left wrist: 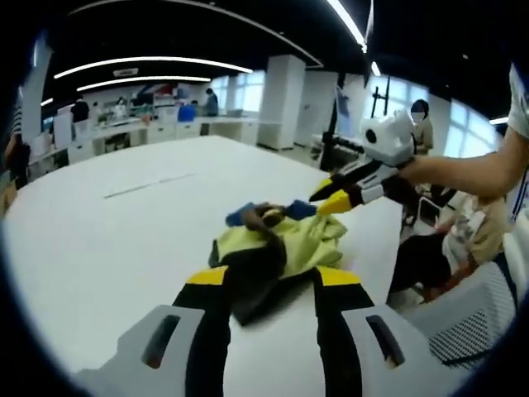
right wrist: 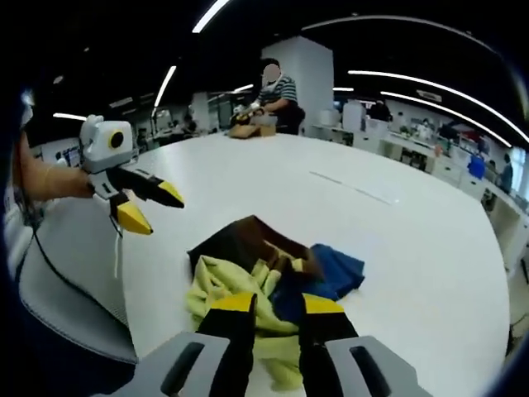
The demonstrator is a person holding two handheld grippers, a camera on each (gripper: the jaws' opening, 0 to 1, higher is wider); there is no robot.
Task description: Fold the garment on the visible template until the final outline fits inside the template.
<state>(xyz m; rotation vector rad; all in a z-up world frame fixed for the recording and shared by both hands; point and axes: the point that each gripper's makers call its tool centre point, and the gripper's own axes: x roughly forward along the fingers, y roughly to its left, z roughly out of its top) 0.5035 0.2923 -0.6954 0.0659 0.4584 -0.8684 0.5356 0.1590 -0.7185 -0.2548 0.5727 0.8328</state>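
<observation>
A crumpled garment (left wrist: 306,240) lies in a heap on the white table (left wrist: 124,240), yellow-green with dark brown and blue parts. My left gripper (left wrist: 273,277) stands open just before the heap, whose dark part shows in the gap between its jaws. From the right, my right gripper (left wrist: 329,195) hovers open over the heap's blue end, held by a person's hand. In the right gripper view the garment (right wrist: 248,281) lies right ahead of my open right gripper (right wrist: 277,304). There the left gripper (right wrist: 157,211) hangs open and bare at the left, clear of the cloth.
A faint grey line (left wrist: 149,186) marks the table top (right wrist: 413,248). A mesh chair (left wrist: 463,331) and a seated person (left wrist: 463,240) are by the near table edge. Another person (right wrist: 277,91) stands at the far end with boxes. Desks and pillars lie beyond.
</observation>
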